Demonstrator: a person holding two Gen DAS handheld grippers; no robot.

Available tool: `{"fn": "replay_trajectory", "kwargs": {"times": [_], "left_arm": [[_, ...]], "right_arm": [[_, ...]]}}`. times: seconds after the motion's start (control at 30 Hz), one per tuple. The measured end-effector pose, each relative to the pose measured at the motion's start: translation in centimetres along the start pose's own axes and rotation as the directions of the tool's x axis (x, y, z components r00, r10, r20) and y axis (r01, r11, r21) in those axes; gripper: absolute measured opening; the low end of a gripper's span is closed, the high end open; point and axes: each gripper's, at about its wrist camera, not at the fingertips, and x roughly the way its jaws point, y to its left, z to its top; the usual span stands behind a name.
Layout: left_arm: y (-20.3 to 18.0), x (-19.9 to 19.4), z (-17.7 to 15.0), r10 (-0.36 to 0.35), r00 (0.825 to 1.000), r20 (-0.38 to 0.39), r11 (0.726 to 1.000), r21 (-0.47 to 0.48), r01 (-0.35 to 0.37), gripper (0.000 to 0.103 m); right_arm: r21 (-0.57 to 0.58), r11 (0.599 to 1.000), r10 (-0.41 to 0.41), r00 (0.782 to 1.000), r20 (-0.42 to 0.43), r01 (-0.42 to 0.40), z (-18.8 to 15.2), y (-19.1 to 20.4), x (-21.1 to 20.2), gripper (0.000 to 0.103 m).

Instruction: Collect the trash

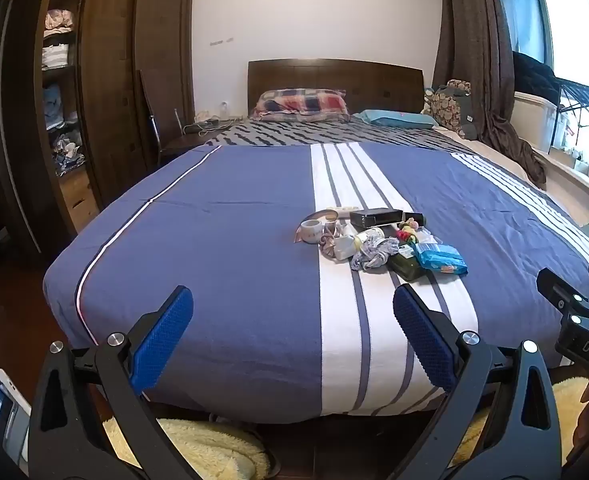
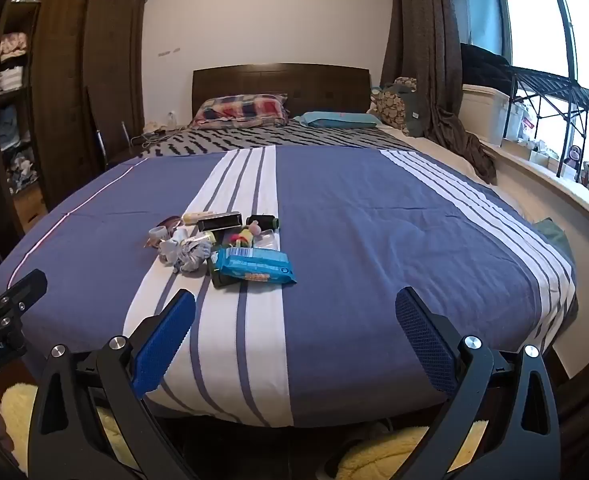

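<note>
Left gripper: your left gripper [image 1: 293, 336] hangs over the foot of the bed with its blue pads spread wide and nothing between them; only bedspread shows in the gap.
Right gripper: your right gripper [image 2: 295, 338] is held the same way, jaws wide apart and empty, above the near edge of the bed.
Side by side: in the left wrist view a black part of your other tool shows at the right edge; in the right wrist view the matching part shows at the left edge.
Trash pile: the clutter you are after sits in a small pile [image 1: 378, 240] on the bed, on the white striped band, well ahead of both grippers and touched by neither.
Wipes pack: a blue wipes pack [image 2: 254, 266] lies at the near side of the pile, resting partly on a dark green bottle [image 2: 219, 278].
Black box: a long black box [image 1: 375, 217] lies at the far side of the pile.
Scrunched cloth: a bluish-grey crumpled cloth [image 1: 374, 254] sits in the middle, just beside the bottle.
Tape roll: a small pale roll of tape [image 1: 311, 229] stands at the left end of the pile.
Other bits: the colourful small items behind the wipes pack are too small to name.
Bed: the blue bedspread [image 1: 234, 240] is flat, with a plaid pillow [image 1: 303, 103] and a teal pillow [image 1: 398, 118] by the headboard.
Floor: a yellow fluffy mat [image 1: 210, 450] lies under your grippers at the foot of the bed.
</note>
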Motion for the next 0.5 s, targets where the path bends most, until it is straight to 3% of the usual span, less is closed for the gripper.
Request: {"fn": "replay_trajectory", "kwargs": {"times": [0.5], "left_arm": [[-0.05,-0.04,-0.11,0.004,1.000,-0.007,1.000,-0.001,-0.004,0.095]], "right_arm": [[0.005,1.000,0.008,1.000,0.001,-0.008,0.00,-0.07,-0.14,0.100]]}}
